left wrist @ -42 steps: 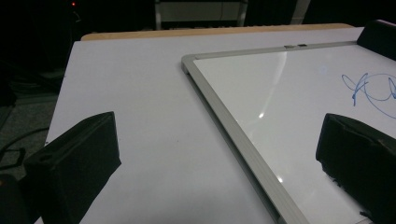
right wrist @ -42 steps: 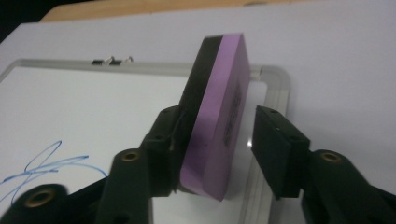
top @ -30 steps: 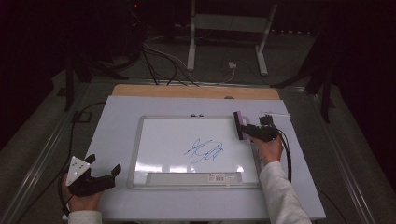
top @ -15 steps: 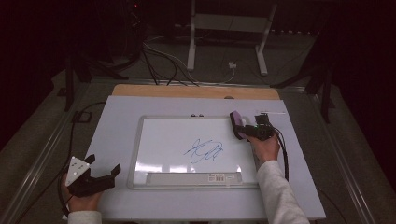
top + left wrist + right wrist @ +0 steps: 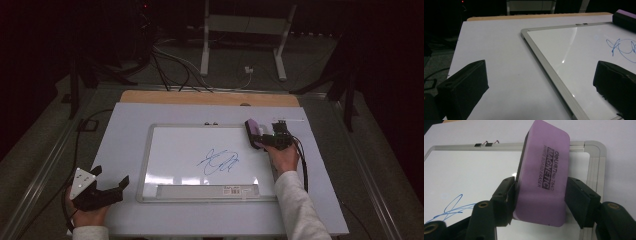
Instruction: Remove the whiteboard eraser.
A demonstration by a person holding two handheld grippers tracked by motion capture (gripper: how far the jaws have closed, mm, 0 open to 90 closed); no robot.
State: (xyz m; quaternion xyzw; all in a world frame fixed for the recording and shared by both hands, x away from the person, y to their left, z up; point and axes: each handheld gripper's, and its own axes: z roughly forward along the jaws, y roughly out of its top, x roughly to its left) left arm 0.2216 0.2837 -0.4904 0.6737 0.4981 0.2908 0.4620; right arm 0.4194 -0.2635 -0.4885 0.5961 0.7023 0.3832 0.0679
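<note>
Eraser (image 5: 541,175) between the opening jaws of the right tool (image 5: 267,140), at the whiteboard's (image 5: 200,150) top right corner.
Right pad just clear of eraser, jaws lately widening; blue scribble (image 5: 218,162) mid-board. Left tool (image 5: 107,187) open, empty, low on bench (image 5: 125,130).

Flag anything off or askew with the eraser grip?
The purple eraser sits tilted between the right gripper jaws, which have just been opening; a gap shows at the right pad, so it looks released at the whiteboard's top right corner. Blue scribble unwiped.
</note>
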